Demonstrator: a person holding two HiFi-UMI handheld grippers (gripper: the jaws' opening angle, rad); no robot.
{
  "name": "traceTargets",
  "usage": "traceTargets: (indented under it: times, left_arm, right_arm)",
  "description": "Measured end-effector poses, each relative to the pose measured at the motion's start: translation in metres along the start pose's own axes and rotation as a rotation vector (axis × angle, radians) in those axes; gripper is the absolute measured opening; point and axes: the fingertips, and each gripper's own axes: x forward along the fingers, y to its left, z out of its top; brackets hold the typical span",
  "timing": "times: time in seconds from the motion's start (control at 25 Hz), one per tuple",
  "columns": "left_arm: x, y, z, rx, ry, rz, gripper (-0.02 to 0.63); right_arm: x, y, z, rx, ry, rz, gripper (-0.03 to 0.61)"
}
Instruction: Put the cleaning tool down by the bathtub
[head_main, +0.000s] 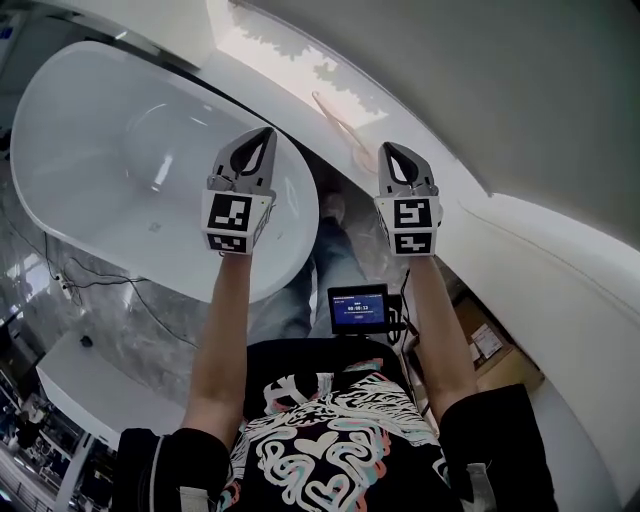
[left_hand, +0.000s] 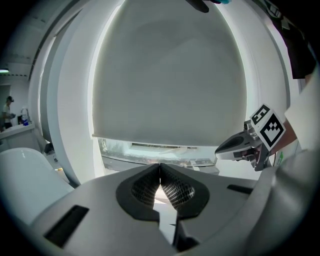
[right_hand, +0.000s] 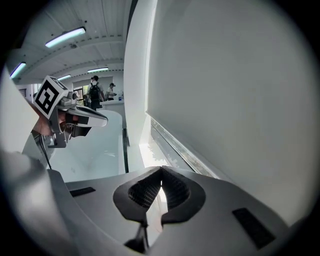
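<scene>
The white oval bathtub (head_main: 110, 150) fills the left of the head view. Both grippers are held up side by side in front of me. My left gripper (head_main: 264, 134) hovers over the tub's right rim, jaws closed together with nothing between them (left_hand: 160, 169). To the right of the tub, above the floor, my right gripper (head_main: 391, 149) is shut and empty too (right_hand: 161, 173). A thin pale rod (head_main: 340, 124), which may be the cleaning tool, lies on the bright ledge beyond the tub, apart from both grippers.
A grey blind (left_hand: 165, 75) covers the window ahead. A small screen (head_main: 358, 307) hangs at my waist, with a cardboard box (head_main: 488, 350) at the right. Cables (head_main: 95, 283) run on the marble floor left of the tub. People (right_hand: 95, 92) stand far off.
</scene>
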Motion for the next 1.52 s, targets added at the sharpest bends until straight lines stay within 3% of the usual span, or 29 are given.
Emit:
traceTargets:
  times: [0.36,1.04,1.24,1.52]
  left_arm:
    - [-0.039,-0.009,0.038,0.030,-0.036,-0.007,0.017]
    - [-0.116,-0.006,0.131,0.059,-0.197,0.039,0.017]
    - [-0.149,-0.010,0.168,0.030,-0.291,0.057,0.017]
    - [-0.186,-0.014,0.216,0.070,-0.364,0.067,0.017]
  right_arm:
    - [-0.046,0.007,0.038,0.003,-0.059,0.000,0.028]
    - [-0.125,0.026,0.130,-0.075,-0.216,0.029,0.028]
    - [-0.152,0.036,0.151,-0.085,-0.272,0.051,0.028]
    - [-0.189,0.040,0.190,-0.096,-0.361,0.068,0.028]
